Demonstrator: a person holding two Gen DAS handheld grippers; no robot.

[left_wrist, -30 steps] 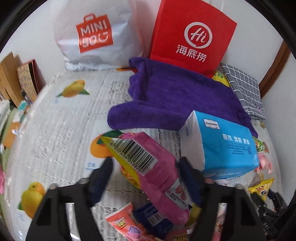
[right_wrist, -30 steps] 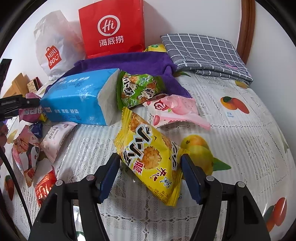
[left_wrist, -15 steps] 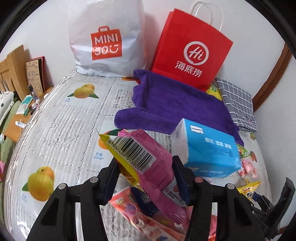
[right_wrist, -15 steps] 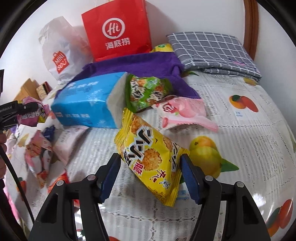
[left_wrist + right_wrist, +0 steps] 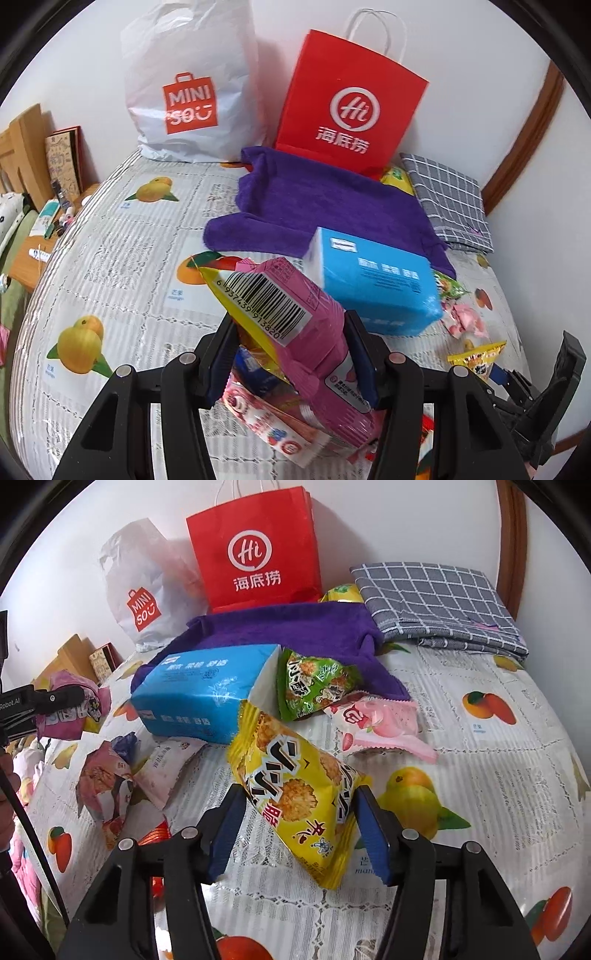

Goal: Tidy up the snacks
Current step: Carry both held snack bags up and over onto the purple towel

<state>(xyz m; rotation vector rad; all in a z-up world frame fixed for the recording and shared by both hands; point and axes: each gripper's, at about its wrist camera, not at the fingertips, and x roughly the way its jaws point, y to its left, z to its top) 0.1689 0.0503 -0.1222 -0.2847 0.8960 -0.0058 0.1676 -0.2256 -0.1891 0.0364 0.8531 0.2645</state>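
Observation:
My left gripper [image 5: 291,321] is shut on a pink snack packet [image 5: 317,332] with a barcode label and holds it up above the table, with a yellow wrapper edge caught beside it. In the right wrist view that packet [image 5: 74,701] hangs at the far left. My right gripper [image 5: 299,794] has its jaws closing on a yellow rice-cracker bag [image 5: 291,775]. Both blue pads touch the bag's sides, and its lower end rests on the fruit-print tablecloth [image 5: 498,794]. A green snack bag [image 5: 314,683] and a pink peach packet [image 5: 376,723] lie just beyond.
A blue tissue pack [image 5: 207,694] lies on a purple towel [image 5: 314,199]. Behind stand a red paper bag [image 5: 347,107] and a white plastic bag [image 5: 188,96], with a grey checked cloth [image 5: 436,602] at the back right. Several loose snacks [image 5: 107,779] lie at the left.
My left gripper closed on the pink packet and lifted it off the snack pile. The right gripper's jaws narrowed until they touch the yellow bag, which now bulges between them.

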